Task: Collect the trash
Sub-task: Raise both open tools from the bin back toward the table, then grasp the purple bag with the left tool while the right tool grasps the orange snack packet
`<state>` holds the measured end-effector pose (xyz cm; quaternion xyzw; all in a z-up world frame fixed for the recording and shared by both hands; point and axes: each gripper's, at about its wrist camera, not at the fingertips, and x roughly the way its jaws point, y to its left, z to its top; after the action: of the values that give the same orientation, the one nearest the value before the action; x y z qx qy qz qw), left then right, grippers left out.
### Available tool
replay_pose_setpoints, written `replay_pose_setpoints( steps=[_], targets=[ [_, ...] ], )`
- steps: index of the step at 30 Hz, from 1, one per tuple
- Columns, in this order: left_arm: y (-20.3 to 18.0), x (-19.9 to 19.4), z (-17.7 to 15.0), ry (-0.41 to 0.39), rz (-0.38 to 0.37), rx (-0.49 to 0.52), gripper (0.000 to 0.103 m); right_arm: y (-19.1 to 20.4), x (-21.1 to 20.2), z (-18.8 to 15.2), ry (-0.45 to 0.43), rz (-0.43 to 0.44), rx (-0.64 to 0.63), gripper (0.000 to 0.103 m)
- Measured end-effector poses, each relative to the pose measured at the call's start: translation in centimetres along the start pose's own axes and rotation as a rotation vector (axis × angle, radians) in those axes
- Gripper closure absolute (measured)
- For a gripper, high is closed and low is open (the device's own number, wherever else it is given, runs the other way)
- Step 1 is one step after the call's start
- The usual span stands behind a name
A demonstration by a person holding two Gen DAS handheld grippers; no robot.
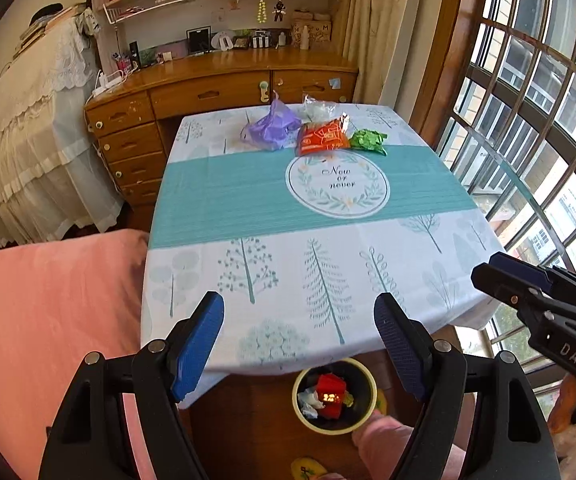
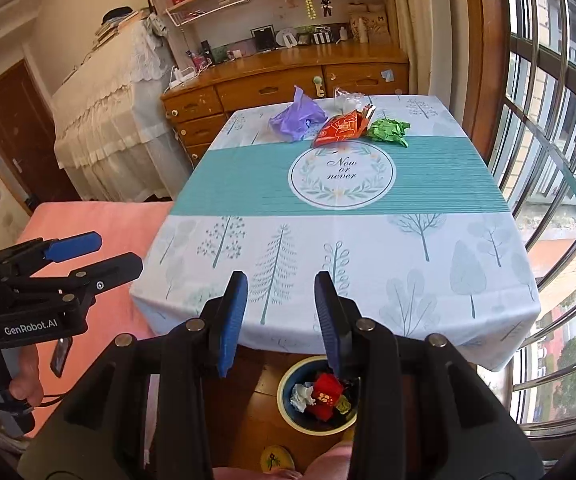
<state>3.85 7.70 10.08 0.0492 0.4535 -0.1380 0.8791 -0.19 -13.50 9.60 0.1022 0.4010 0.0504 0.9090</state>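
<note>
Trash is split between two places. Some already sits in the bin on the floor under the near table edge: a red packet and crumpled white paper. Left on the far side of the table, in a close row, are a purple bag, an orange wrapper, a green crumpled wrapper and a clear bag behind them. I'd call the job partly done. The orange wrapper's long axis runs roughly from me toward the desk, its torn silver end pointing away; the others are shapeless wads. The left gripper gapes wide and empty; the right gripper stands narrower, holding nothing.
</note>
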Motion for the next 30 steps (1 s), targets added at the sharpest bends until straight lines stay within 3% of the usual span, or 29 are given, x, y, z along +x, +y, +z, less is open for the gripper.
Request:
replay_pose_setpoints(
  steps=[7, 15, 22, 30],
  targets=[
    [-0.5, 4.8, 8.0, -0.009, 0.059, 0.011, 0.024, -5.0, 6.3, 7.7, 0.013, 0.07, 0.029, 0.072],
    [-1.8, 16.1, 20.5, 0.045, 0.159, -0.003, 0.02, -14.8, 21.3, 18.7, 0.103, 0.195, 0.099, 0.072],
    [-0.5, 27.8, 28.2, 0.12, 0.232, 0.02, 0.018, -21.8, 35.6, 22.0, 0.215, 0.209, 0.175, 0.072],
    [2.6, 34.9, 31.6, 0.159, 0.256, -0.016, 0.015, -24.5, 44.4, 23.2, 0.266, 0.282, 0.287, 0.071]
  ],
)
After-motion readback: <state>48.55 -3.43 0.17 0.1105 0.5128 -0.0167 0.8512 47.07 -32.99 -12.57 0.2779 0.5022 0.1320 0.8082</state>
